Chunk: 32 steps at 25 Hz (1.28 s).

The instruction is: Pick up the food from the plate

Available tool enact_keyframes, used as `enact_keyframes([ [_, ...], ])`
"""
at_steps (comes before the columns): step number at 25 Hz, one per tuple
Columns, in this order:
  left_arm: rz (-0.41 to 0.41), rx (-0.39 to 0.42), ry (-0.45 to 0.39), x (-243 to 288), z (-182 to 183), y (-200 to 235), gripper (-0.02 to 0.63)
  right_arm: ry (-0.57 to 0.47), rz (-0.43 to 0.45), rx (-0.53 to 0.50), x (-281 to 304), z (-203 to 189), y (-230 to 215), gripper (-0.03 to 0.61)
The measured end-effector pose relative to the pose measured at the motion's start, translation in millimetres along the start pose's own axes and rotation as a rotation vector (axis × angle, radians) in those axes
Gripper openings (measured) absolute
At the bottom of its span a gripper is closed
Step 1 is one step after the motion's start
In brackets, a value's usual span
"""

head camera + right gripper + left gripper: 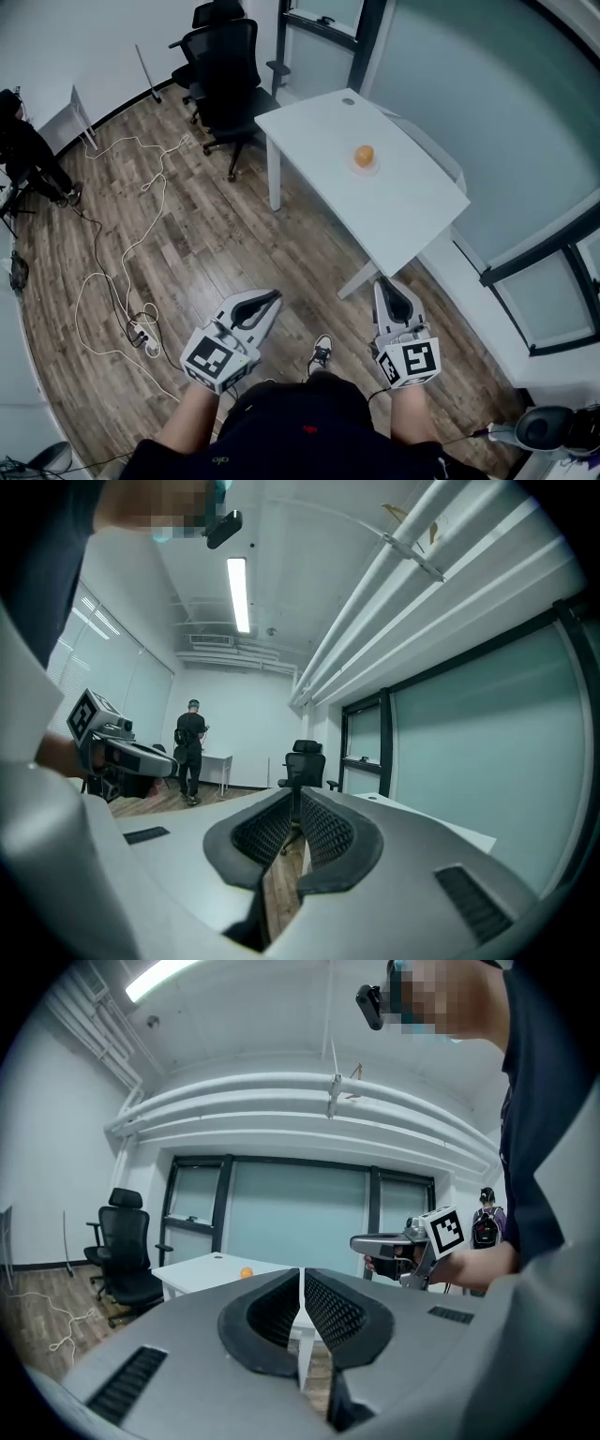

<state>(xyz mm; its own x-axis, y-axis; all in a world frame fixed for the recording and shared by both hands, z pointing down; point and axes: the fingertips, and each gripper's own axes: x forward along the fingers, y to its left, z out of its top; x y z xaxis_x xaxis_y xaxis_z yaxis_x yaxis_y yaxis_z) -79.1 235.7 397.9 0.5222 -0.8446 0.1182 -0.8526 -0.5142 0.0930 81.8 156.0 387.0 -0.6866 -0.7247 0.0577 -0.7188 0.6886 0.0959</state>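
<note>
An orange round food [365,155] sits on a small clear plate [367,170] on the white table [403,211], far ahead of both grippers. The left gripper view shows the food [246,1272] as a small dot on the table [197,1270]. My left gripper [274,297] is held low near my waist over the wood floor, jaws shut and empty [301,1275]. My right gripper [384,283] is beside it, short of the table's near corner, also shut with nothing in it [297,795]. Each gripper shows in the other's view: the right gripper [394,1244] and the left gripper [112,747].
Black office chairs [225,56] stand at the table's far left end. White cables [122,272] and a power strip [142,337] lie on the floor to my left. A person [28,150] stands at the far left. A glass wall and low sill [525,309] run along the right.
</note>
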Motion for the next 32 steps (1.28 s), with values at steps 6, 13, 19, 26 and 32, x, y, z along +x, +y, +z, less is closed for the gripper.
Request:
enact_keyframes([
  [6,0.039,0.006,0.031,76.6,21.5,22.5,0.034,0.005,0.005,0.022,39.3,-3.9,-75.5,0.043],
  [13,0.032,0.026,0.036,172.2,27.5,24.8,0.034,0.017,0.050,0.037,77.4,-15.1,-157.8,0.043],
  [19,0.054,0.017,0.055,225.7,27.9,29.3,0.034,0.027,0.066,0.063,99.6,-29.8,-212.5,0.043],
  [26,0.050,0.007,0.084,266.9,25.5,47.4,0.034,0.045,0.066,0.100,124.5,-47.3,-241.7,0.043],
  [32,0.006,0.010,0.084,316.5,28.8,74.7,0.034,0.061,0.013,0.113,154.3,-59.0,-282.2,0.043],
])
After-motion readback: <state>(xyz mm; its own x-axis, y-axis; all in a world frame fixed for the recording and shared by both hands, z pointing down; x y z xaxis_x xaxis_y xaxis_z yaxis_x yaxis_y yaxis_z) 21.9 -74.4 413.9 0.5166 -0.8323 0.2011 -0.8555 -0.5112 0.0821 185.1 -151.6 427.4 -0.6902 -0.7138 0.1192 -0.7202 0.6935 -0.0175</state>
